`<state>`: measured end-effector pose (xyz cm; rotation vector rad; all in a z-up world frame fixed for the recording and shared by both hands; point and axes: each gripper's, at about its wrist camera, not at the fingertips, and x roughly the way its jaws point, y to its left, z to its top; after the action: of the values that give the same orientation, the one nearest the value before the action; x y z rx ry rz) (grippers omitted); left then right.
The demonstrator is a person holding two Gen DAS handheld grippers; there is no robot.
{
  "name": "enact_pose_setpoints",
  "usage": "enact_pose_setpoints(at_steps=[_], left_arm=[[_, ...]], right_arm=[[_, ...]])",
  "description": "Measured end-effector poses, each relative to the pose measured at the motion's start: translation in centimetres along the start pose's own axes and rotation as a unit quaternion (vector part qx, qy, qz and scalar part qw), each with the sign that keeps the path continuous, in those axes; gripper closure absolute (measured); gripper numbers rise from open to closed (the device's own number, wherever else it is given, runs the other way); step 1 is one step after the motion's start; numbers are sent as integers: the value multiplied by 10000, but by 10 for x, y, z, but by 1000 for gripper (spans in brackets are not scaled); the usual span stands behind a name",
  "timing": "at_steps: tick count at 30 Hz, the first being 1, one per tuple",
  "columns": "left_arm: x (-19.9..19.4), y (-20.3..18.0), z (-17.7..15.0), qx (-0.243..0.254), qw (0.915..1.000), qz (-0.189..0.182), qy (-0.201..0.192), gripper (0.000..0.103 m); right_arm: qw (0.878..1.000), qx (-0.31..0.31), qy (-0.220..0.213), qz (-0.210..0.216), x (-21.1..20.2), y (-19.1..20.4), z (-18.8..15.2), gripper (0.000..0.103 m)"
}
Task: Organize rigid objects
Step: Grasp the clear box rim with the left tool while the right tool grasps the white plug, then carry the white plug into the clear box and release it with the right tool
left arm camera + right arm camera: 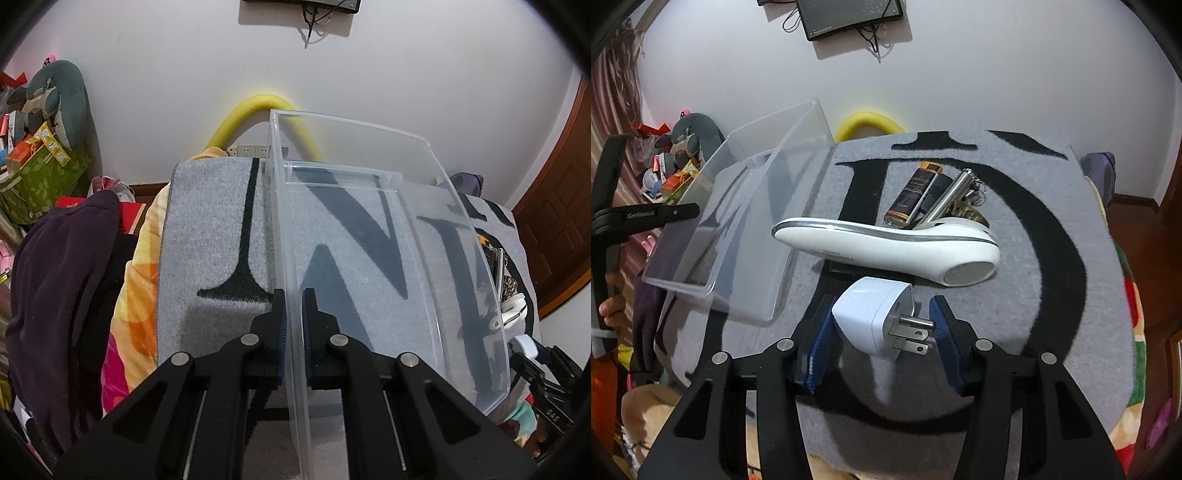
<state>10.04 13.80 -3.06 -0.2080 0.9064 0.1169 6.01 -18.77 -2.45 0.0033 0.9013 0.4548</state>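
My left gripper (293, 317) is shut on the near wall of a clear plastic bin (388, 240), holding it tilted above the grey towel (207, 229). The bin (738, 221) also shows at the left of the right wrist view, lifted off the towel. My right gripper (881, 325) is shut on a white plug adapter (875, 317), prongs pointing right. Beyond it lie a white handheld device (886, 247), a gold-and-black lighter (914, 194), a metal cylinder on a keyring (951, 195) and a dark object between them.
The grey towel (1015, 295) with black letters covers a bed with an orange blanket (136, 280). Dark clothing (62, 295) is piled at the left. A yellow foam tube (258, 110) arches at the far wall. Boxes and a plush toy (55, 99) stand far left.
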Motion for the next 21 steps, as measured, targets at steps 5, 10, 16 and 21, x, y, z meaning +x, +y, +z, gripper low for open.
enact_pose_setpoints(at_steps=[5, 10, 16, 21], left_arm=[[0, 0, 1, -4, 10000, -9, 11, 96], [0, 0, 0, -10, 10000, -35, 24, 96], [0, 0, 0, 23, 10000, -30, 32, 96], [0, 1, 0, 22, 10000, -59, 35, 96]], right_arm=[[9995, -77, -292, 64, -25, 4, 14, 55], [9957, -436, -771, 287, -45, 32, 52, 55], [9888, -954, -1018, 526, -32, 84, 97, 55], [9880, -1184, -649, 754, 10, 119, 121, 55]])
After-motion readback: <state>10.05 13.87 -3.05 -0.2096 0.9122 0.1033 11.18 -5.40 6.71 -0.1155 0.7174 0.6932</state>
